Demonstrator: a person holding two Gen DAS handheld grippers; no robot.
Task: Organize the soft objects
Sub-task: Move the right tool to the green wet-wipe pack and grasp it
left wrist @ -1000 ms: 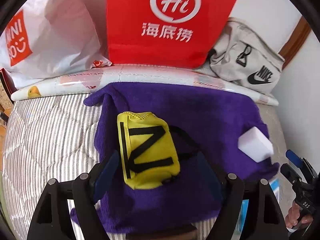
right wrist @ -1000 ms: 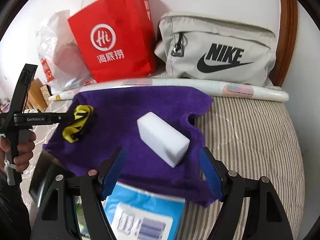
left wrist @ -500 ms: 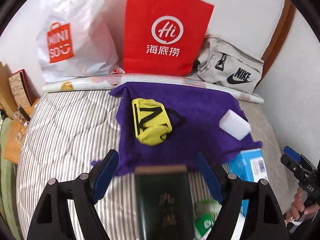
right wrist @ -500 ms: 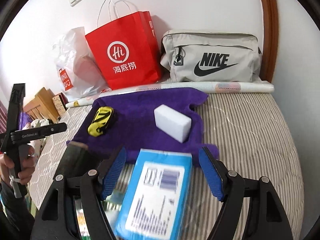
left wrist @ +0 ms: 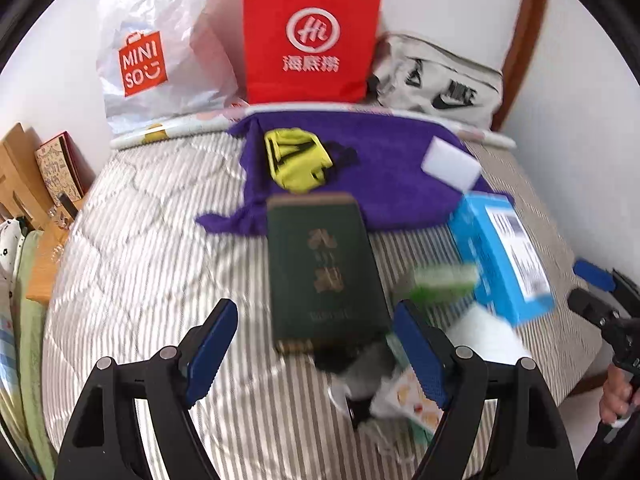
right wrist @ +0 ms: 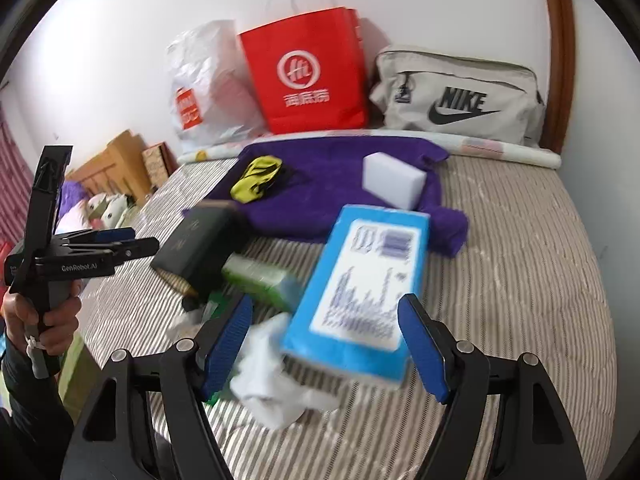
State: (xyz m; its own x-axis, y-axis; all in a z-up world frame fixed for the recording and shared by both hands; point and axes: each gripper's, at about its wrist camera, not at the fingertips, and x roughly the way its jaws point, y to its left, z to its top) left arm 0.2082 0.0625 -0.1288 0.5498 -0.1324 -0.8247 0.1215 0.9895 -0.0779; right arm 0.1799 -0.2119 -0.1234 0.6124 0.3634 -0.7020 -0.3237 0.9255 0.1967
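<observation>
A purple towel [left wrist: 380,160] [right wrist: 320,188] lies spread at the far side of the striped bed [left wrist: 152,264]. On it rest a yellow pouch with black straps [left wrist: 298,160] [right wrist: 256,180] and a white sponge block [left wrist: 450,164] [right wrist: 392,180]. Nearer lie crumpled white cloth [right wrist: 272,372] [left wrist: 484,332] and a black-and-white soft item [left wrist: 360,364]. My left gripper [left wrist: 314,320] hovers open and empty above the bed, and it also shows in the right wrist view as the left gripper [right wrist: 112,240]. My right gripper [right wrist: 324,312] is open and empty over the clutter.
A dark green box [left wrist: 324,272], a blue box [right wrist: 368,280] and a green packet [right wrist: 260,276] lie in front of the towel. A red paper bag [left wrist: 312,36], a white plastic bag [left wrist: 160,52], a grey Nike bag [right wrist: 456,96] and a rolled mat [right wrist: 500,148] line the wall. Wooden furniture [left wrist: 20,176] stands left.
Both grippers have drawn back from the towel, staying open. The pouch and sponge now look smaller and farther, and the green box, blue box and white cloth have come into view.
</observation>
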